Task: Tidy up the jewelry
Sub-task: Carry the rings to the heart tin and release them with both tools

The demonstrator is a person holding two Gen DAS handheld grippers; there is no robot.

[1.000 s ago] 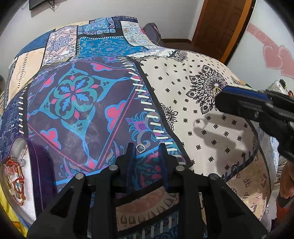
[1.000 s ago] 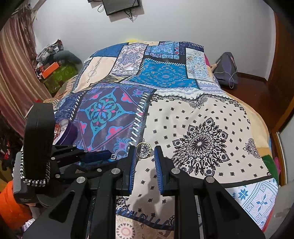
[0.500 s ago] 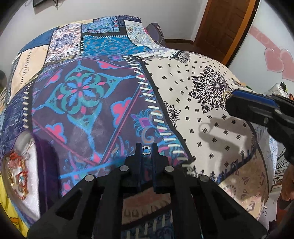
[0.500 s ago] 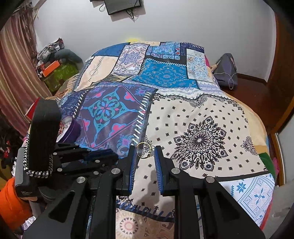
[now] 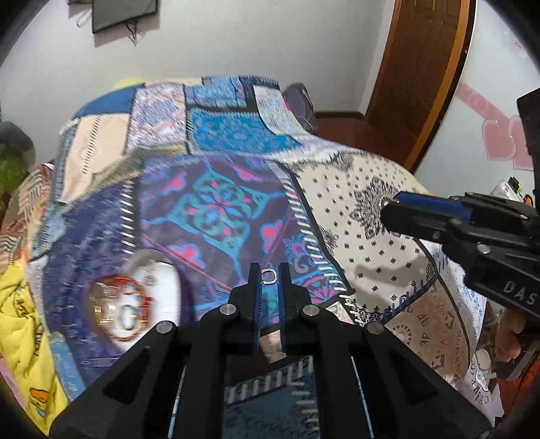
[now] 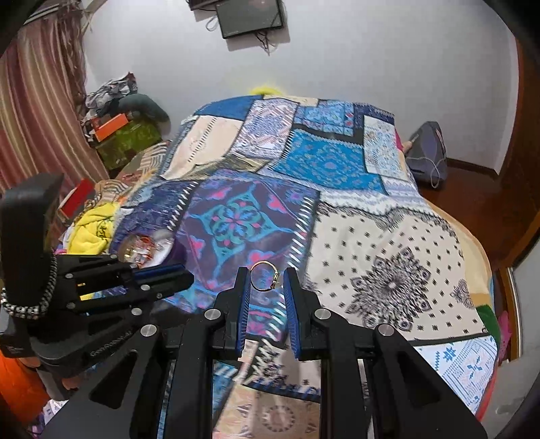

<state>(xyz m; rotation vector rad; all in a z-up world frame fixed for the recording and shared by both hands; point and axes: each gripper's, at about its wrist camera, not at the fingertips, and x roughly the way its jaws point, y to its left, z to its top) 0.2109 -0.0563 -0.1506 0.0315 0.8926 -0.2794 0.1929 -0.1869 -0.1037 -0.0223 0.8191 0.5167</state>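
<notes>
Pinched between the blue pads of the left gripper [image 5: 270, 275], low in the centre of the left wrist view: a small silver ring [image 5: 269, 276], squarish in outline, clamped at the very fingertips with the jaws drawn nearly together and clear of the cloth. Gripped likewise by the right gripper [image 6: 266, 277], at centre of the right wrist view: a gold ring [image 6: 264, 275], a wider band with a small setting on its right side, pads pressing its two flanks. Behind both, filling each frame: a patchwork bedspread [image 5: 219, 209] of blue, purple and cream panels. Left of the left gripper, at lower left of its view and blurred: a round purple jewelry box [image 5: 135, 304], open, white-lined, with red and gold pieces inside; seen again at middle left of the right wrist view, just above the other tool's fingers. At far left of both views: a yellow cloth [image 6: 92, 233]. On the back wall, top of the frame: a dark screen [image 6: 249, 15] with hanging cables. At upper right of the left view: a brown wooden door [image 5: 422, 74].
</notes>
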